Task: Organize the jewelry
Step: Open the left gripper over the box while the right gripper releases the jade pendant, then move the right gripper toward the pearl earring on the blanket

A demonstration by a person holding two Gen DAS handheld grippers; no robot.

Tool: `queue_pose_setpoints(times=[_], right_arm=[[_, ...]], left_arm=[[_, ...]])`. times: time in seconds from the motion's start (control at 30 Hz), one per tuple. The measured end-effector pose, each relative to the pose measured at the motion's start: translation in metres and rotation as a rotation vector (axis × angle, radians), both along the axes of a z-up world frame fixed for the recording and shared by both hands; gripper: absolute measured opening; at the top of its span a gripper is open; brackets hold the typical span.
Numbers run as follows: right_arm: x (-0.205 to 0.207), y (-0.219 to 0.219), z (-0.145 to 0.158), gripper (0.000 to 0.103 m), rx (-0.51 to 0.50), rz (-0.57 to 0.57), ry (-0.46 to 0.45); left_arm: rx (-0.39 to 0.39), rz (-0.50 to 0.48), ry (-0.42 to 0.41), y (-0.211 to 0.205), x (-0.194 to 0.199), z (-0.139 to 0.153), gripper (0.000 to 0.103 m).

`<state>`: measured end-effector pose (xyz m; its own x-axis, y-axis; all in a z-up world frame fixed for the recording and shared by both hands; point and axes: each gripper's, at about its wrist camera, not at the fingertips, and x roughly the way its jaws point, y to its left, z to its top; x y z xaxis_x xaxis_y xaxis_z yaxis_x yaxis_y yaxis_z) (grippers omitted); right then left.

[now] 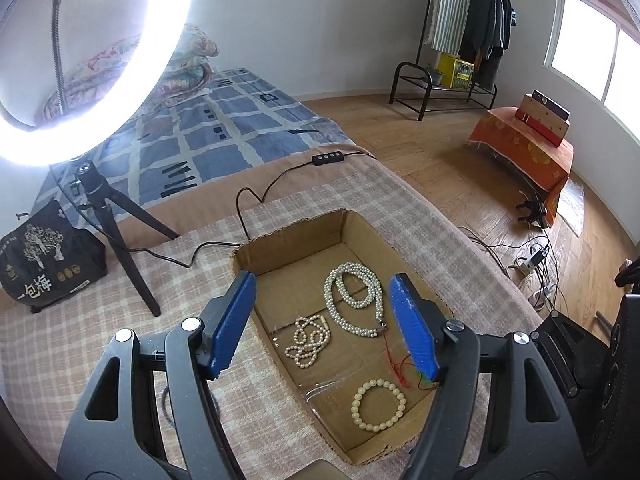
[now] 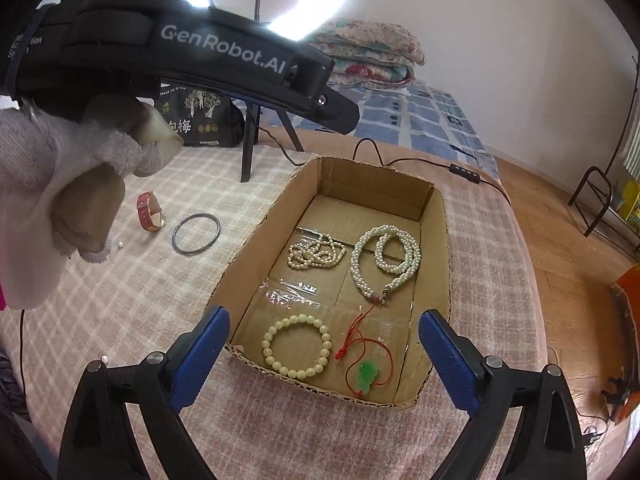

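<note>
An open cardboard box [image 1: 352, 228] [image 2: 380, 176] sits on the checked cloth. In it lie a long white pearl necklace [image 1: 352, 300] [image 2: 386, 260], a bunched small pearl strand [image 1: 308, 342] [image 2: 316, 254], a cream bead bracelet [image 1: 378, 404] [image 2: 297, 346] and a green pendant on red cord [image 2: 366, 376]. A pink-strapped watch [image 2: 149, 212] and a dark bangle [image 2: 196, 234] lie on the cloth left of the box. My left gripper [image 1: 324, 320] is open and empty above the box. My right gripper [image 2: 324, 356] is open and empty at the box's near edge.
A ring light on a tripod [image 1: 116, 236] stands behind the box, its cable [image 1: 256, 200] running past the box's far edge. A black bag [image 1: 44, 264] sits at the left. The gloved hand holding the left gripper [image 2: 60, 184] fills the right view's upper left.
</note>
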<state>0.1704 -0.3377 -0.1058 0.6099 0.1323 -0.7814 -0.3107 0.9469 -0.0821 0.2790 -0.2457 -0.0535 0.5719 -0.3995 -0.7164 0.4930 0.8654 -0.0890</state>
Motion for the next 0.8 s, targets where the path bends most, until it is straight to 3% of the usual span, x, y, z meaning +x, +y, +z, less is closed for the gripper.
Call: queue_pose_setpoints(times=[0.37, 0.8], right_arm=[[-0.020, 0.021, 0.024, 0.097, 0.021, 0.026, -0.055], [-0.062, 0.073, 0.044, 0.097, 0.049, 0.118, -0.146]], left_arm=[[0.008, 0.027, -0.041, 0.046, -0.025, 0.025, 0.071], [0.005, 0.105, -0.073, 0.146, -0.058, 0.038, 0.071]])
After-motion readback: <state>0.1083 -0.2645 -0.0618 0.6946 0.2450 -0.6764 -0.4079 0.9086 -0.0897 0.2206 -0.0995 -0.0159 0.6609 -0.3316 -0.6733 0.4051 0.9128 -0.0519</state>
